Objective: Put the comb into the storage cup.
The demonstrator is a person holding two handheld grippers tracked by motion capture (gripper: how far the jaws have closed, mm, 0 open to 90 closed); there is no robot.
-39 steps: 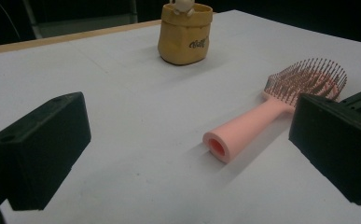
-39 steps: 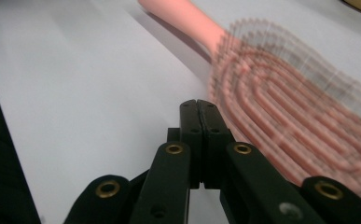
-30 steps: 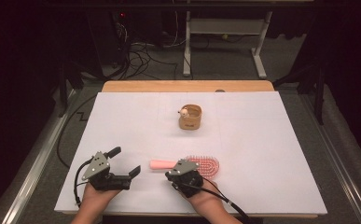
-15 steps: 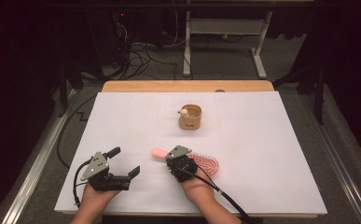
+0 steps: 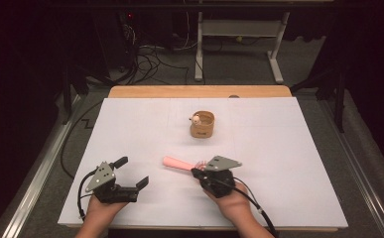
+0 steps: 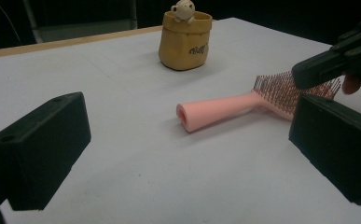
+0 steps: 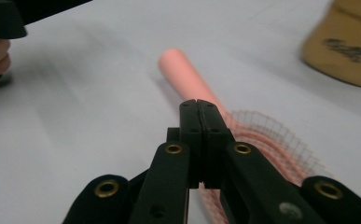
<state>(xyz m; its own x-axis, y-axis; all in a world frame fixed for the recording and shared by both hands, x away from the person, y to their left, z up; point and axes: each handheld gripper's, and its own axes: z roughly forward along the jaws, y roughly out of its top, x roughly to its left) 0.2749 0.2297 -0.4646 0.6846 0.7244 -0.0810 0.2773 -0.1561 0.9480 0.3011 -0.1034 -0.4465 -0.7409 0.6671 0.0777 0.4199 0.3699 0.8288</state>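
The pink hairbrush (image 5: 182, 165) lies low and centre in the high view, probably light and stiff with springy bristles, best pinched by its smooth handle, under the right gripper (image 5: 198, 173), jaws closed on nothing, while the left gripper (image 5: 131, 172) gapes wide.

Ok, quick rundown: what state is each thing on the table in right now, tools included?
Pink hairbrush: lying on the table, bristles up, handle pointing away from the right tool.
Tan pouch: upright, open-topped, small bear figure at its rim.
Left tool: jaws open, holding nothing.
Right tool: jaws shut, over the brush head.
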